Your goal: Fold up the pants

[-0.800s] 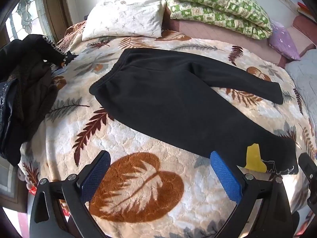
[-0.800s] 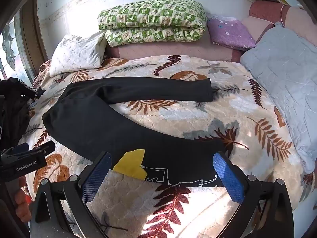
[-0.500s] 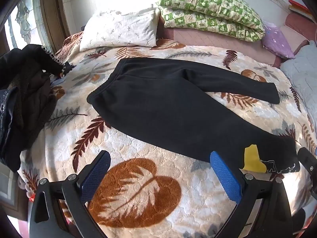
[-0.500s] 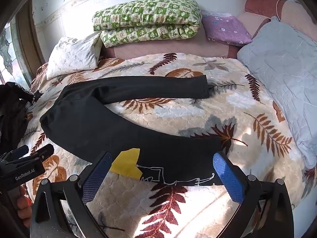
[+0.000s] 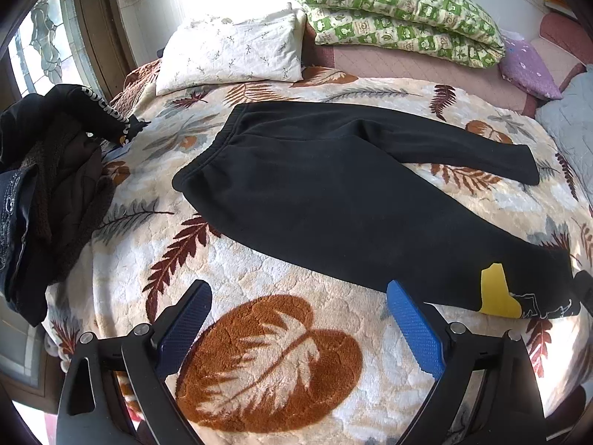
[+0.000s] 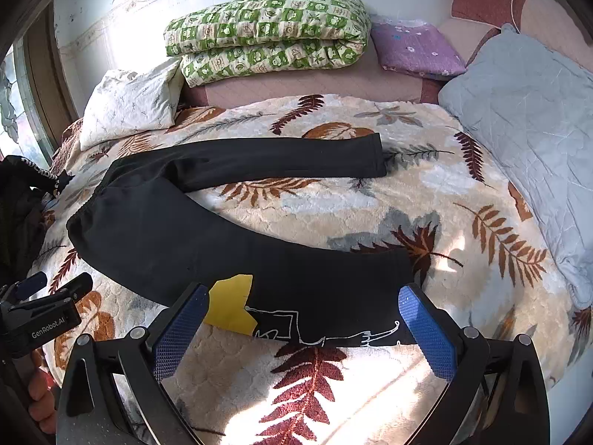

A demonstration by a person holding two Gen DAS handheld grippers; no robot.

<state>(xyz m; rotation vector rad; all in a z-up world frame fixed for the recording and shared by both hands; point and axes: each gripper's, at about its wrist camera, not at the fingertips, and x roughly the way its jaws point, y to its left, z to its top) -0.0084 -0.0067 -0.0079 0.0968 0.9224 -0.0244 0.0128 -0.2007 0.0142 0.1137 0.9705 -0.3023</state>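
Pants: black pants lie flat and unfolded on the bed, waistband toward the window side, legs spread in a V.
Near leg: its cuff, with a yellow patch and white line drawing, lies close to the bed's front edge.
Far leg: it ends mid-bed, with bare blanket between the two legs.
Right gripper: spread wide, empty, hovering just above the near cuff.
Left gripper: spread wide, empty, over bare blanket in front of the near leg.
Bed edges: dark clothes heaped at the left edge; white pillow, green quilt, purple cushion and grey pillow along the back and right.
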